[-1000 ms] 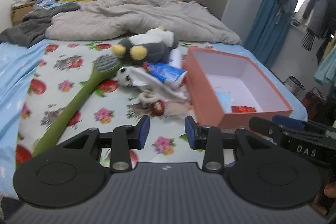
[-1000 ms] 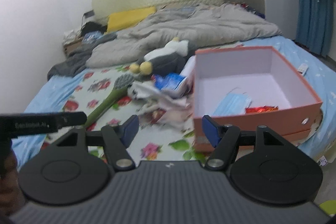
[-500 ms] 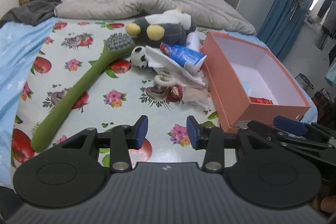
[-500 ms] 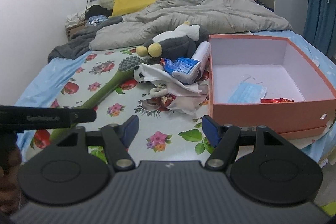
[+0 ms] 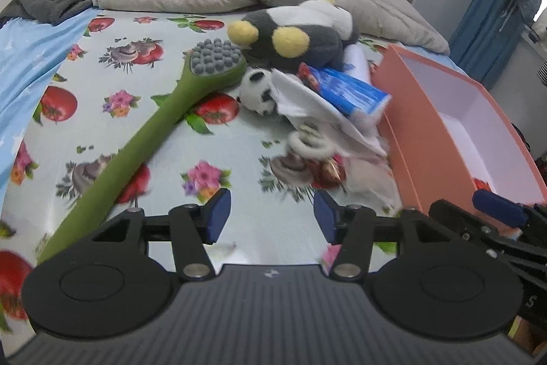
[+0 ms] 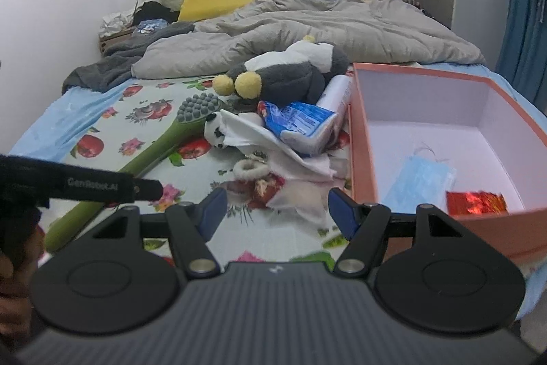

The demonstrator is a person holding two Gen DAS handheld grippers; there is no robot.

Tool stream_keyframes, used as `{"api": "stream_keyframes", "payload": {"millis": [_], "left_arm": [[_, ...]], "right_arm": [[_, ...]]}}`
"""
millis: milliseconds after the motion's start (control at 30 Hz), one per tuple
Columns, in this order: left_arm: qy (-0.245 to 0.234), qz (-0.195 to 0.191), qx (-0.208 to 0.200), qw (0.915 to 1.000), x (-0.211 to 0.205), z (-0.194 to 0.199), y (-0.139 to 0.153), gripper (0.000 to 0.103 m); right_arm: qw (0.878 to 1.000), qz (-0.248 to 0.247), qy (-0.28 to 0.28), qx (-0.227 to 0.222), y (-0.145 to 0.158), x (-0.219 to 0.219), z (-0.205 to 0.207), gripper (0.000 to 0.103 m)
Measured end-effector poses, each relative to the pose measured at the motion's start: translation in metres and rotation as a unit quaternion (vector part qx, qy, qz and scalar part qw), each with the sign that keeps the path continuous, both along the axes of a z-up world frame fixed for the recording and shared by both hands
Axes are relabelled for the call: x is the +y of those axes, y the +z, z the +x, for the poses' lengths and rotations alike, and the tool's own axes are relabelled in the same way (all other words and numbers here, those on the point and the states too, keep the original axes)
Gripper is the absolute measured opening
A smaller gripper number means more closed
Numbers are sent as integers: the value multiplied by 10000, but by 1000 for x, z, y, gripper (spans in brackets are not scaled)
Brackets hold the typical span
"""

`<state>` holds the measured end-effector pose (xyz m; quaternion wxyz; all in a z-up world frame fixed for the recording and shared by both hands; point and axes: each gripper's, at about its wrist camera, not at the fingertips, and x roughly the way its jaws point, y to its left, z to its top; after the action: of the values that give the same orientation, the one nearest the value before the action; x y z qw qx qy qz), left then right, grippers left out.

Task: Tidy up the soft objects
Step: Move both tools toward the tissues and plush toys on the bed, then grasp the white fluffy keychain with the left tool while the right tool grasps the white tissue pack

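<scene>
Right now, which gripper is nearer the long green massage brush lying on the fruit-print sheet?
Left. The left gripper hovers open just beside the long green massage brush, whose handle passes its left finger. The right gripper, also open, sits further toward the orange cardboard box.

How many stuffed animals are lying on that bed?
2. A grey and white plush with yellow feet lies at the back of the pile, and a small panda sits beside the green brush head, partly under white cloth. Others may be hidden in the pile.
</scene>
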<state>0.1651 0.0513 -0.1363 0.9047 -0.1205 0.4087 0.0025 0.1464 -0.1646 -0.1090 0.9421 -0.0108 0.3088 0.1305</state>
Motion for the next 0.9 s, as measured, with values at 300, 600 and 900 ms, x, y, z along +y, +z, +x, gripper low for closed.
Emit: {"api": "stream_keyframes", "payload": {"millis": [300,600,900], "left_arm": [[-22,-394,146,9991,12,60,-30,60],[-39,-1428,534,9883,16,107,-66,59],[324,-2286,864,9691,24,129,-92,58]], "right_arm": [[9997,-210,131,-34,-20,20,51,62],[9936,-1032,258,391,-66,40,78,48],[9823,-1747,651,161,-80,50,81,42]]}}
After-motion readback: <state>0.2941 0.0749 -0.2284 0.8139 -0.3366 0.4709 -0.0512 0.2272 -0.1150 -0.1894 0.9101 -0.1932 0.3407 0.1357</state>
